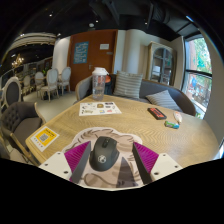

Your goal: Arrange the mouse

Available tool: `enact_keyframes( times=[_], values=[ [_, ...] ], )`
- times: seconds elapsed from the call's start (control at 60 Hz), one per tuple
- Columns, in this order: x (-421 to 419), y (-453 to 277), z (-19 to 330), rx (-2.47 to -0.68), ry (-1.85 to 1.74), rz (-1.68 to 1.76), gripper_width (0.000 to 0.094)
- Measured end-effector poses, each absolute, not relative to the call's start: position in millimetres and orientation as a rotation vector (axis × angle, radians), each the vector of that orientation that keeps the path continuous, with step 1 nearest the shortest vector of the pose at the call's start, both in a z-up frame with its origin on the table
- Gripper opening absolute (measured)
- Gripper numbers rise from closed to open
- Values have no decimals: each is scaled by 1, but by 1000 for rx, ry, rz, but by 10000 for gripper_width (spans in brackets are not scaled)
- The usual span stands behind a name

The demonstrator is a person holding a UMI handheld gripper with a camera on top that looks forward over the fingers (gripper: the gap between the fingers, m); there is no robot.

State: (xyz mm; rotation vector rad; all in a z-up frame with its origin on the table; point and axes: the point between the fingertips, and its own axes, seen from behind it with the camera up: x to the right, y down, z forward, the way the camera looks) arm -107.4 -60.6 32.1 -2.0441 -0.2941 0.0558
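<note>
A black computer mouse [103, 153] lies on a beige patterned mat [122, 172] at the near edge of a round wooden table [130, 125]. The mouse stands between the fingers of my gripper [111, 158]. It is close to the left pad [78, 156], and a clear gap separates it from the right pad [145, 156]. The fingers are open and the mouse rests on the mat.
A yellow book [43, 137] lies on the table to the left. Printed sheets [99, 108] lie at the far side. A dark red object [157, 113] and a small teal item [173, 125] lie to the right. A sofa [140, 90] and chairs [48, 84] stand beyond.
</note>
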Motion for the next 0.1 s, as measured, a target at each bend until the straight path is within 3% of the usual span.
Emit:
enact_keyframes(
  times=[0.1],
  values=[
    [-88,-102,43,-2030,-287,109,855]
  ],
)
